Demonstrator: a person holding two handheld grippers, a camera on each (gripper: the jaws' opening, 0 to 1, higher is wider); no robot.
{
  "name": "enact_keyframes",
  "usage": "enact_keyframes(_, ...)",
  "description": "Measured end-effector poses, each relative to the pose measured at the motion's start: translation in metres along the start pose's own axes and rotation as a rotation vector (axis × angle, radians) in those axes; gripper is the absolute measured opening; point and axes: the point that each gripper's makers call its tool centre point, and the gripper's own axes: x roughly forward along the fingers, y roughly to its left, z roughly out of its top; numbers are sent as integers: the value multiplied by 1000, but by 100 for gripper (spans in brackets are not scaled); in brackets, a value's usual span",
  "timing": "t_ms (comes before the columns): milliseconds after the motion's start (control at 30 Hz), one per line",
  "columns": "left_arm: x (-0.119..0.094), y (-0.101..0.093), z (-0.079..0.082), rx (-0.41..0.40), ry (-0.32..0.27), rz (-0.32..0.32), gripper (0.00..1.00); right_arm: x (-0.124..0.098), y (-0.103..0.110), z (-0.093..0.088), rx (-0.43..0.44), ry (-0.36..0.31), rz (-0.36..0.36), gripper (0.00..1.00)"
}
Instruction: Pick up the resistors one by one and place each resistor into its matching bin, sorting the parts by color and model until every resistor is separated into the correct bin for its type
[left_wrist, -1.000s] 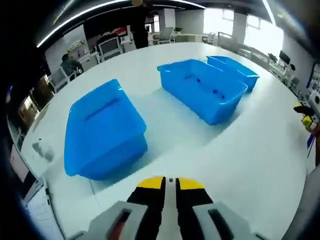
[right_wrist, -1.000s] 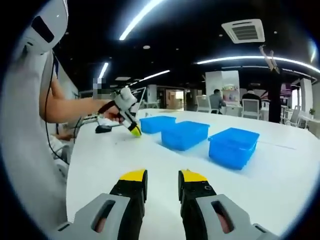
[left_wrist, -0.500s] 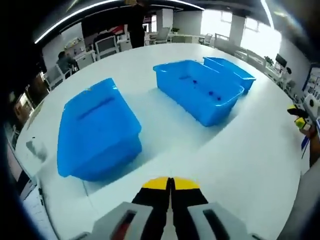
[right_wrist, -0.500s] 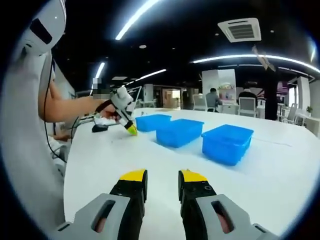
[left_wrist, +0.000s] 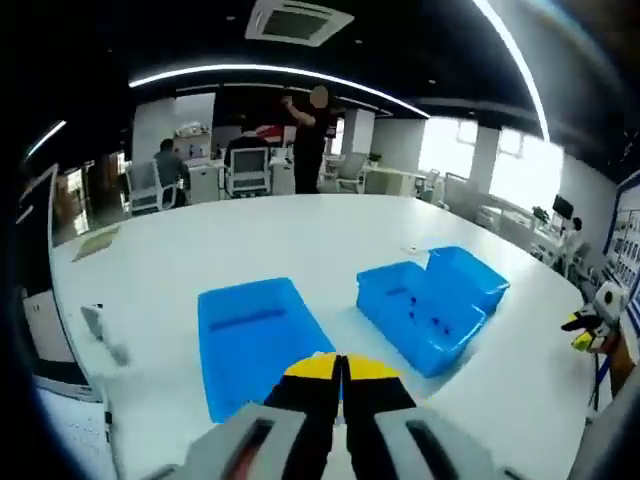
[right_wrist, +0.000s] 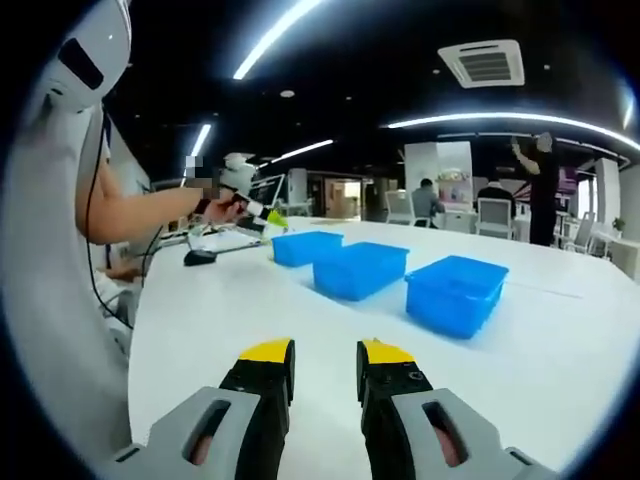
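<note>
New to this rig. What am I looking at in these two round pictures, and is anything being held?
No robot arm here: a person holds a two-jaw gripper in each hand, and a fisheye camera rides on each, looking along its jaws. In the left gripper view, the left gripper has its yellow-tipped jaws together, with nothing visible between them. In the right gripper view, the right gripper is open and empty; the left one shows there in the person's hand. Three blue bins stand in a row on a white table. Small dark parts lie in the middle bin; too small to identify.
</note>
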Motion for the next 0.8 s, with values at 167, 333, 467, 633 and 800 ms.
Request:
enact_keyframes(167,11,16,-1,5,4,44,4,0,8,5,-9,0,-4,27)
enact_keyframes(333,14,28,-2,3,2,104,12,0,16,7,-22,11,-7,27)
enact_keyframes(467,7,30,-5,-8,6,110,12,-2,21,9,-30,21,-17,27)
enact_keyframes(633,-14,22,-8,97,27,87,12,-3,24,10,-30,29,-26,27)
enact_keyframes(800,-38,21,0,160,-14,101,12,3,31,12,-55,57,-12,27)
